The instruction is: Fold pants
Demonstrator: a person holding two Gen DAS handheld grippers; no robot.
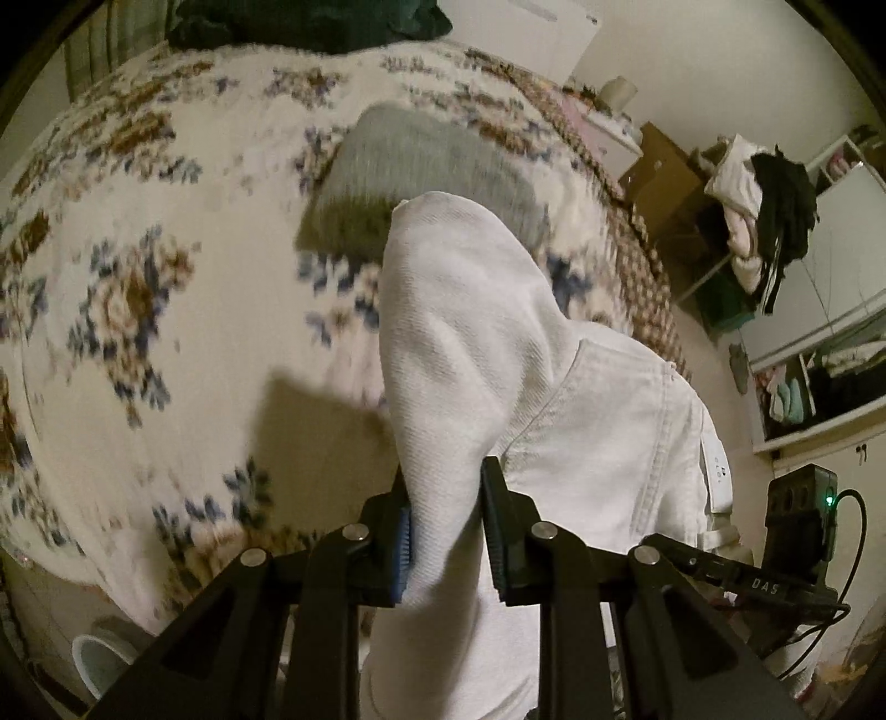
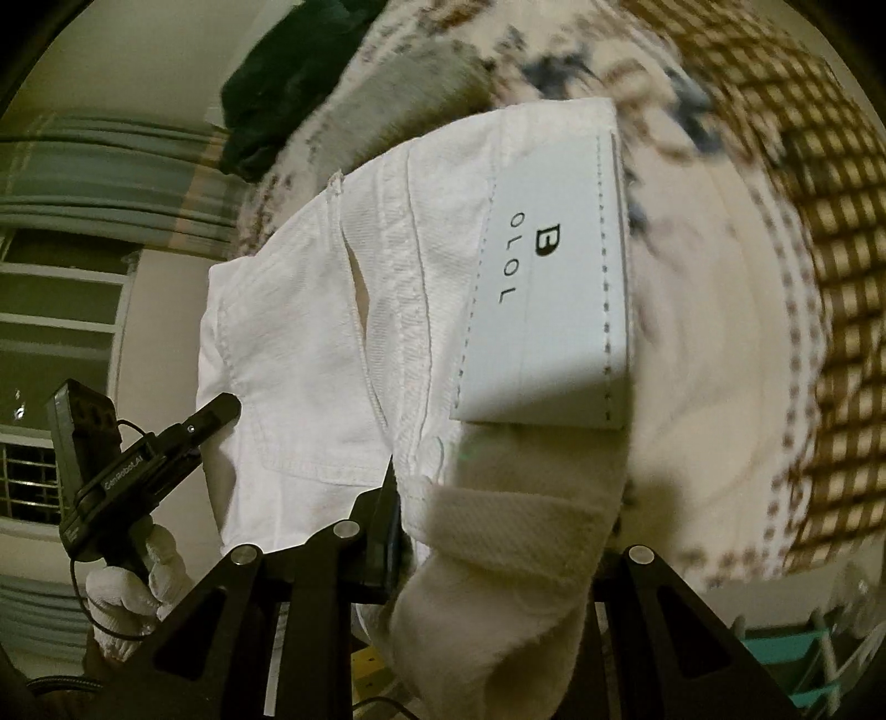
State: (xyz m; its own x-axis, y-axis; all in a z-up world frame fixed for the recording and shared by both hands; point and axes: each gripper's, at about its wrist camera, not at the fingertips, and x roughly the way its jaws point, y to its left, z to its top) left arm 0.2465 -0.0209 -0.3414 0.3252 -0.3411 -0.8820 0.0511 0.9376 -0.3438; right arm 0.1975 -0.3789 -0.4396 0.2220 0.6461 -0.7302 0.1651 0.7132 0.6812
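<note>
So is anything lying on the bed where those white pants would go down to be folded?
Partly. A folded grey garment lies on the bed beyond the pants, and dark clothes sit at the far end. The nearer floral stretch looks bare. Both tools grip the pants above it.

**What we can read**

We read a bold "B" and under it "OLOL" on the white patch (image 2: 545,299) stitched to the waistband of the white pants (image 2: 310,343). On the black body of the left gripper (image 2: 213,415), as the right wrist view shows it, we read "GenRobot.AI". In the left wrist view, the other gripper's black body (image 1: 769,584) carries the letters "DAS"
</note>
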